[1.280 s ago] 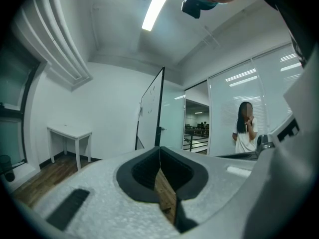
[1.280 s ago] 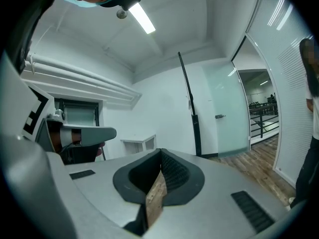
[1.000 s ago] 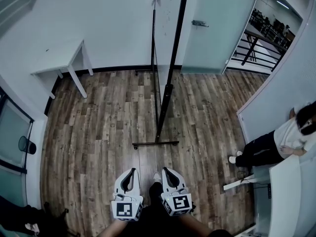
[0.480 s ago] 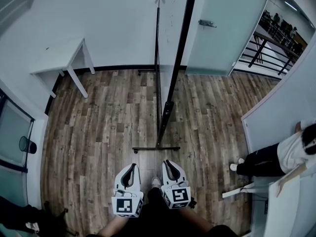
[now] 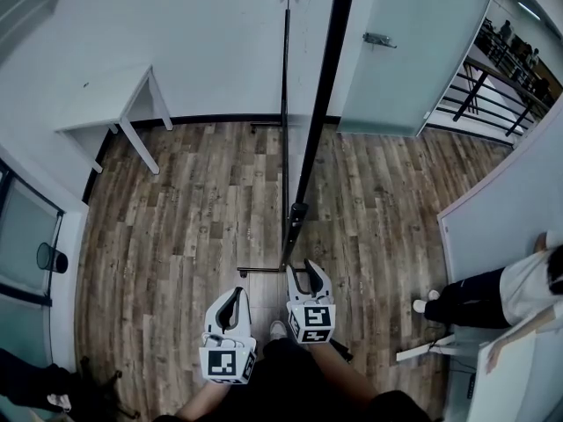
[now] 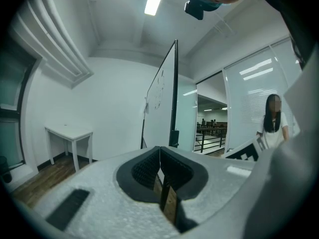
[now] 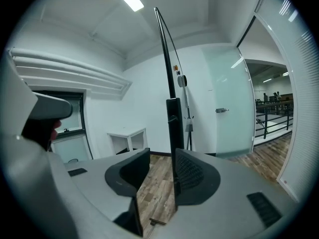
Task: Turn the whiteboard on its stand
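Note:
The whiteboard [image 5: 308, 51] stands edge-on ahead of me on its black stand [image 5: 322, 104], whose foot bar [image 5: 274, 271] lies on the wood floor. My right gripper [image 5: 303, 273] reaches forward to the near post, and its jaws are opening. In the right gripper view the post [image 7: 173, 118] shows in the gap of the right gripper [image 7: 160, 156], just beyond the tips; the pads do not press on it. My left gripper [image 5: 231, 301] hangs back, shut and empty. In the left gripper view the left gripper [image 6: 159, 151] has its pads together, the whiteboard [image 6: 162, 103] beyond.
A white table [image 5: 114, 104] stands against the back wall at left. A frosted glass door [image 5: 413, 42] is behind the board at right, with a railing [image 5: 515, 69] past it. A person [image 5: 510, 293] stands at the right by a white partition.
The right gripper has moved forward to the stand's near post and its jaws have parted. The left gripper stays shut in place.

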### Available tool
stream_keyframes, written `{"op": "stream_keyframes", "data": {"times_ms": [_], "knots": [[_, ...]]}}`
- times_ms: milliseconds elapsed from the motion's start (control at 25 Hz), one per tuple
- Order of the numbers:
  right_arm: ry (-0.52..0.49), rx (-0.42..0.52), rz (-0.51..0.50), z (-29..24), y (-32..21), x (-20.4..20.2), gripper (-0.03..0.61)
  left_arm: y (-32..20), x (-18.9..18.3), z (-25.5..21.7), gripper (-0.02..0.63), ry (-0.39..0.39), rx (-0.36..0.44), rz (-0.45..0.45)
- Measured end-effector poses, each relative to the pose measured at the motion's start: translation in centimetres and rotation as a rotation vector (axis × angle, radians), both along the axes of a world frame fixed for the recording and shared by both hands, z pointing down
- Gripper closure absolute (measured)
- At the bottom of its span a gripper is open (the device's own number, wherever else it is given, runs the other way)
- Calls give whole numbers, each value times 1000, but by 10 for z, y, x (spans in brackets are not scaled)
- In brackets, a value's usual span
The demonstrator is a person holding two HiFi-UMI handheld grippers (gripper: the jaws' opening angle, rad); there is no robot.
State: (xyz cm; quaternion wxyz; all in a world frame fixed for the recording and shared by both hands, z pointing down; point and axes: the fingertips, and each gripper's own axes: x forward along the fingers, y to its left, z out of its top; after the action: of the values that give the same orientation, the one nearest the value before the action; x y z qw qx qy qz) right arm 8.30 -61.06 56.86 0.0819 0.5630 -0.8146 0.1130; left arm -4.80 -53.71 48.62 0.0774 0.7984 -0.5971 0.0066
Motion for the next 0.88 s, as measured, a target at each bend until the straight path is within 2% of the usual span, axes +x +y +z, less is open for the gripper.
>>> {"op": "stream_keyframes", "data": {"times_ms": [280,880], "knots": [[48,-57,15,33,-64,3,377,-28,7,3,598,-4,-5,-16],[98,-96,54,70,-133,-5,364,-51,-6,8,598,3,-19,-62]]}}
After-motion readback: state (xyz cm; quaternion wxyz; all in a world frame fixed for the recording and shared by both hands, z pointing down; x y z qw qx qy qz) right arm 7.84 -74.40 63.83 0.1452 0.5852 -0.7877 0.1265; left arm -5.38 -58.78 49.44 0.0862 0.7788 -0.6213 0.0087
